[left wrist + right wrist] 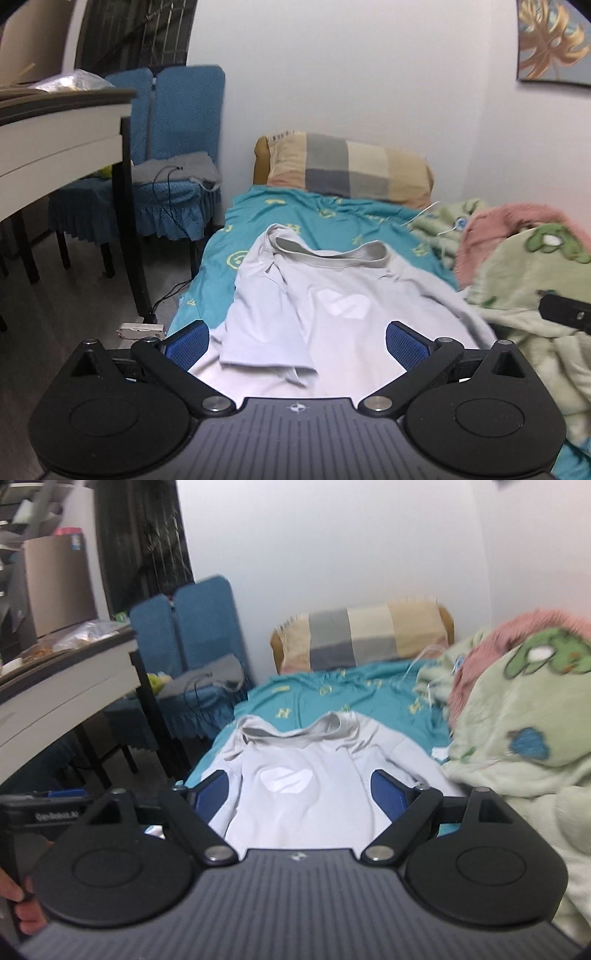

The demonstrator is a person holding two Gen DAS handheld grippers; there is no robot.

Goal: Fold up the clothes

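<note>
A pale grey T-shirt with a white chest logo lies on the teal bed sheet, collar toward the pillow. Its left sleeve is folded over the body. It also shows in the right wrist view. My left gripper is open and empty, its blue pads spread just above the shirt's lower part. My right gripper is open and empty, hovering over the shirt's lower half. Part of the right gripper's body shows at the right edge of the left wrist view.
A green and pink fleece blanket is heaped on the bed's right side. A checked pillow lies at the head by the white wall. Left of the bed stand blue-covered chairs and a table; cables lie on the floor.
</note>
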